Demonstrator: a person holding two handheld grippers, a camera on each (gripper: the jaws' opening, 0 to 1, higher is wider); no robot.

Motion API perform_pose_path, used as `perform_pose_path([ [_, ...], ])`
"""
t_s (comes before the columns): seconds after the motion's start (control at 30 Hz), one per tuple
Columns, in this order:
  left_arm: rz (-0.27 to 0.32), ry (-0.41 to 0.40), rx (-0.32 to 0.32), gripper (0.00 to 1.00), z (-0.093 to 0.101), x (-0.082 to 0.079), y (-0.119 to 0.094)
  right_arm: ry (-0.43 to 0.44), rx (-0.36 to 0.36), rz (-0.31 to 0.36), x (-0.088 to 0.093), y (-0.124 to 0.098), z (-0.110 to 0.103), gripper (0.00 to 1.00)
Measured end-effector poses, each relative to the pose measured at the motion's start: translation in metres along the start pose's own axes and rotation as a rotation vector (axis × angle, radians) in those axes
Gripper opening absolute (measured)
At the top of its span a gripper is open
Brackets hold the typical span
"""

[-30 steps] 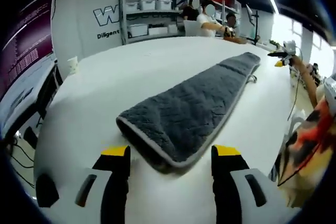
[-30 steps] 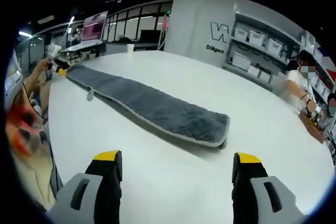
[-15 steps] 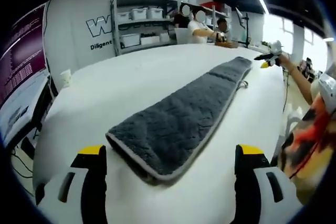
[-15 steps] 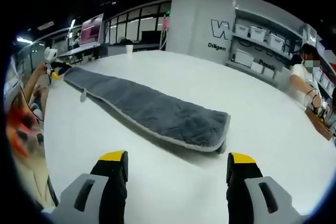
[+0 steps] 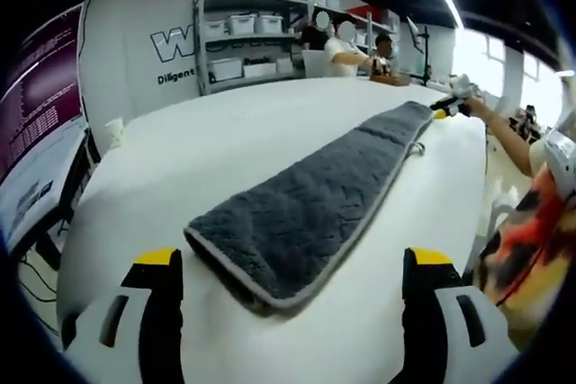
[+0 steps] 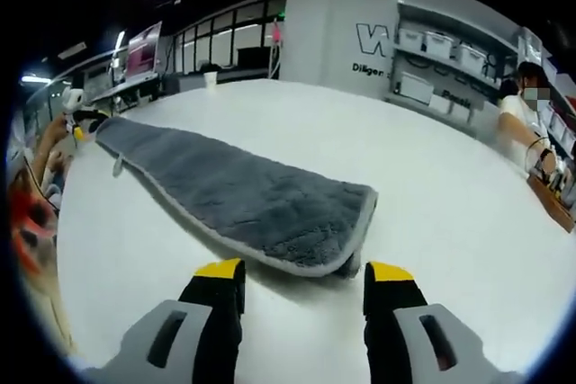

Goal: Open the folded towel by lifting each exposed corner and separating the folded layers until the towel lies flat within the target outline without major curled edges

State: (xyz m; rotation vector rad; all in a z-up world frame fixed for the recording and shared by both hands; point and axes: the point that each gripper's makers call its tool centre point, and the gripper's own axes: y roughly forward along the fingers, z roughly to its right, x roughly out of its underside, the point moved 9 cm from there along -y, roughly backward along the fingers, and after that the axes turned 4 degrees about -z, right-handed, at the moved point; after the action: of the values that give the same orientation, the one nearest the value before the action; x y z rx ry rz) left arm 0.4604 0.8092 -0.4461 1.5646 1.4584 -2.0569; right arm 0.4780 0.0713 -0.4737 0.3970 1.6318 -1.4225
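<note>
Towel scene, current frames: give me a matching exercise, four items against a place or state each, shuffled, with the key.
Column 1:
1. towel
2. left gripper
3. right gripper
4. paper cup

Column 2:
A. standing at the far table edge
B. jaws wide apart, facing one short end
C. long grey strip lying on the white table
D. jaws narrower, close to the other short end

Pairs: 1-C, 2-B, 3-D, 4-A

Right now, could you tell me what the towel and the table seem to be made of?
The towel looks like thick dark grey plush, probably microfibre or terry: a fuzzy, matte pile with a quilted pattern and a lighter grey bound edge. The table seems to be a smooth white laminate or painted board, with a faint sheen and soft shadows under the towel; which one the look leaves open.
</note>
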Motion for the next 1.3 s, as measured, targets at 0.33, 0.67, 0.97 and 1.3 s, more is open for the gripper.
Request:
perform_pose_path([
  [0.33, 0.001, 0.012, 0.002, 1.0, 0.002, -0.005, 0.002, -0.075, -0.015, 0.054, -0.003, 0.007, -0.002, 0.0],
  [0.67, 0.005, 0.009, 0.004, 0.99, 0.002, -0.005, 0.004, -0.095, -0.026, 0.096, -0.001, -0.01, -0.011, 0.0],
  [0.97, -0.006, 0.024, 0.015, 0.99, 0.005, -0.005, 0.003, -0.092, -0.008, 0.085, 0.012, -0.029, -0.015, 0.0],
  [1.3, -0.017, 0.021, 0.027, 0.99, 0.006, -0.002, 0.004, -0.075, 0.02, 0.083, 0.034, -0.06, -0.021, 0.0],
])
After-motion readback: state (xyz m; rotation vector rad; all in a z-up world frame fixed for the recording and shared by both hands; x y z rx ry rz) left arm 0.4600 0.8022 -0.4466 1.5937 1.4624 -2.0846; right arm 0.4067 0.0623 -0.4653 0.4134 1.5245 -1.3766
